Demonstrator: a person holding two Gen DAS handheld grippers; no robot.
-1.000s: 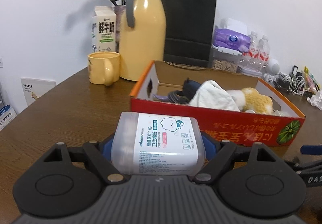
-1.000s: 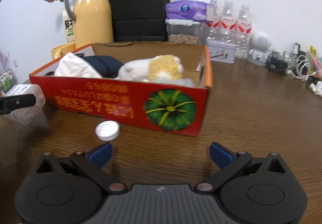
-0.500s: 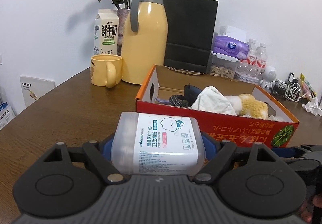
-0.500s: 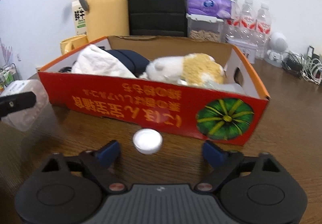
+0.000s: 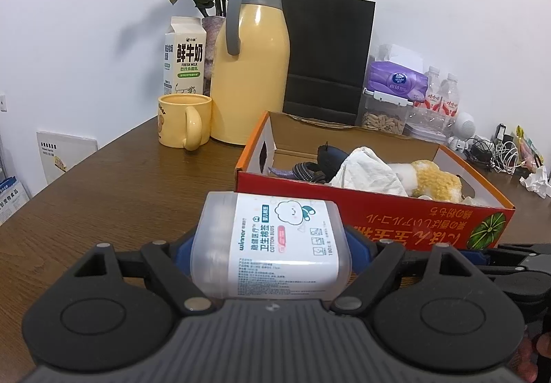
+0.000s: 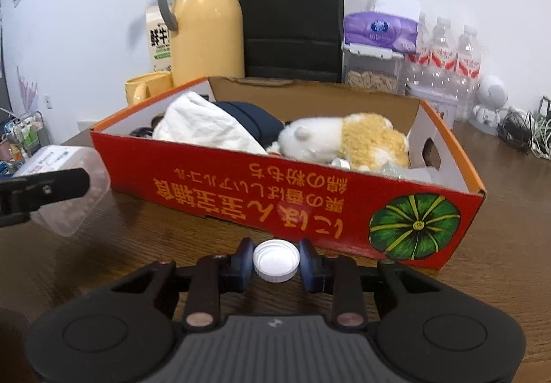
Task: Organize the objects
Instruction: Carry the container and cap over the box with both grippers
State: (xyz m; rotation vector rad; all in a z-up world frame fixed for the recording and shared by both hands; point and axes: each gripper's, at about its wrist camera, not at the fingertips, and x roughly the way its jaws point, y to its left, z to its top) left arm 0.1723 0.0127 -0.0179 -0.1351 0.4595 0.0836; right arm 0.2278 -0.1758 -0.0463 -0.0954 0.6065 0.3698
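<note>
1. Two grippers, two holds, and the red cardboard box (image 6: 241, 187) is the biggest thing between them — it sits mid-table with its long side facing me, just beyond both sets of fingers. Its printing is upside down from where I stand: orange Japanese characters I cannot read with confidence, and a green pumpkin picture at the right end.
2. Behind the box, toward the table's back edge, the milk carton (image 5: 184, 56) reads "FRESH MILK" under large Chinese characters; the purple tissue pack (image 5: 396, 82) carries a brand mark too small for me to make out.
3. My left gripper (image 5: 272, 245) is closed across the ends of the cotton bud box (image 5: 272, 245), whose long axis runs side to side between the blue pads. Its label reads "winner" and "COTTON BUDS". It hangs off the box's left near corner, so this hand is the nearer one to the open left end.
4. My right gripper (image 6: 275, 261) has narrowed to the width of the white bottle cap (image 6: 275, 261) — the pads sit against its two sides, open face up, low over the table right at the foot of the box's front wall. I judge that the cap goes up and forward over that wall.
</note>
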